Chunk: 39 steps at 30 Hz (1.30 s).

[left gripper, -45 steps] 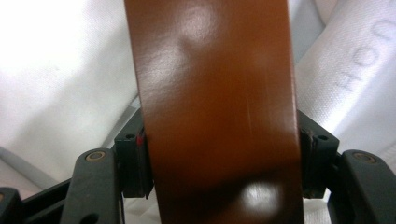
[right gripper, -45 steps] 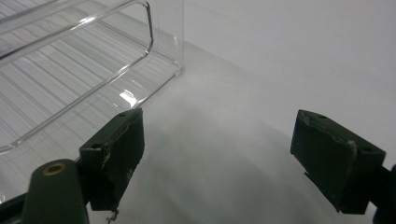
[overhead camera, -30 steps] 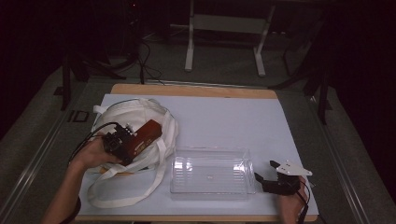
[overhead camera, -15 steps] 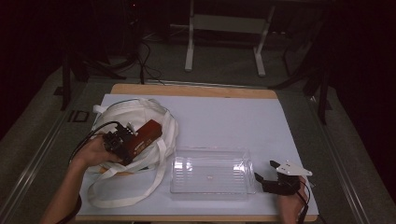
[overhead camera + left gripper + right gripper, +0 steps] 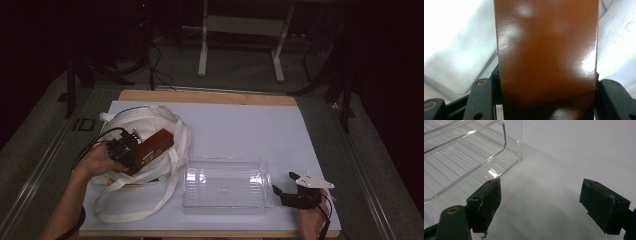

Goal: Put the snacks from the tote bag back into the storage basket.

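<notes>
We have the brown box [image 5: 154, 146] between the jaws of our left tongs [image 5: 131, 154], lying on top of the white cloth bag [image 5: 150, 120] at the left of the tabletop [image 5: 240, 125]. Those jaws have just been closing, and in the left gripper view the box [image 5: 546, 57] sits squarely between them with its glossy sides running right up against both, so we judge it gripped. Its long axis runs from the left tongs up and to the right in the high view, pointing away from our left hand [image 5: 97, 162] across the bag.

The clear plastic tray [image 5: 225, 189] lies just right of the bag, between our 2 hands, and looks to be the likely place for the box. From the left tongs it lies right and slightly toward us, so we would judge that the box needs swinging that way and lifting over the tray's near wall. The bag's 2 straps [image 5: 165, 185] trail close to the tray's left edge and could snag.

Our right tongs [image 5: 282, 192] rest just beside the tray's right end, jaws standing wide apart with nothing between them, the tray's corner [image 5: 499, 150] close ahead.
</notes>
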Available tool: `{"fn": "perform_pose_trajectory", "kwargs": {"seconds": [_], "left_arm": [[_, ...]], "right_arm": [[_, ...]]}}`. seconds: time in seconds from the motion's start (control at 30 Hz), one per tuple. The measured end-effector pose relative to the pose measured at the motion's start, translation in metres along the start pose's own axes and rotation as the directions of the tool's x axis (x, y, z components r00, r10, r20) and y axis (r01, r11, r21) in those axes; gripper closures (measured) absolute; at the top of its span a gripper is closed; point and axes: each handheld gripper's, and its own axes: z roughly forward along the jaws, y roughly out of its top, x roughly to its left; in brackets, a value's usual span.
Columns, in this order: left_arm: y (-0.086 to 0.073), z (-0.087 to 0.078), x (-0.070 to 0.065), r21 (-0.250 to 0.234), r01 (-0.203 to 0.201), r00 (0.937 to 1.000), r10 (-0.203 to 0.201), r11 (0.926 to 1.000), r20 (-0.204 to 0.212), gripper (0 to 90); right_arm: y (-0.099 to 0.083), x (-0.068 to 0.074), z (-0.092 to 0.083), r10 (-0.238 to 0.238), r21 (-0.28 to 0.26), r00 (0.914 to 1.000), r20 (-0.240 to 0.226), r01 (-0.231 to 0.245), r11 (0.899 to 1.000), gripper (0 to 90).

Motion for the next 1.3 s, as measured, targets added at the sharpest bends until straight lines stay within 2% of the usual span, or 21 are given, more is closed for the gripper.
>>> {"fn": "perform_pose_trajectory", "kwargs": {"seconds": [0.2, 0.47, 0.53, 0.7, 0.77, 0.83, 1.1, 1.3], "left_arm": [[-0.003, -0.007, 0.000, -0.020, -0.012, 0.9999, 0.012, 0.9997, -0.011, 43.8], [-0.009, -0.021, 0.003, -0.072, 0.005, 1.0000, -0.006, 0.9974, -0.002, 43.8], [-0.012, -0.026, 0.003, -0.086, -0.003, 0.9999, 0.002, 0.9963, -0.012, 43.8], [-0.019, -0.038, -0.001, -0.136, -0.031, 0.9977, 0.022, 0.9902, -0.064, 43.8], [-0.022, -0.043, -0.003, -0.152, -0.040, 0.9970, 0.029, 0.9876, -0.072, 43.7], [-0.023, -0.045, -0.005, -0.163, -0.046, 0.9969, 0.035, 0.9855, -0.070, 43.7], [-0.029, -0.056, -0.012, -0.244, -0.076, 0.9959, 0.061, 0.9669, -0.067, 43.8], [-0.028, -0.062, -0.018, -0.264, -0.101, 0.9934, 0.083, 0.9593, -0.078, 43.8]], "right_arm": [[0.000, 0.000, 0.000, 0.000, 0.001, 1.0000, 0.001, 0.000, 1.000, 17.4], [0.000, 0.000, 0.000, 0.001, 0.000, 1.0000, 0.001, -0.001, 1.000, 17.4], [0.000, 0.000, 0.000, 0.000, -0.001, 1.0000, 0.001, 0.000, 1.000, 17.4], [0.000, 0.000, 0.000, 0.000, 0.001, 1.0000, 0.002, 0.000, 1.000, 17.4], [0.000, 0.000, 0.000, 0.000, 0.001, 1.0000, 0.002, 0.000, 1.000, 17.4], [0.000, 0.000, 0.000, 0.000, 0.001, 1.0000, 0.003, 0.000, 1.000, 17.4], [0.000, 0.000, 0.000, -0.001, 0.001, 1.0000, 0.003, 0.001, 1.000, 17.4], [0.000, 0.000, 0.000, 0.000, 0.001, 1.0000, 0.003, 0.000, 1.000, 17.4]]}}
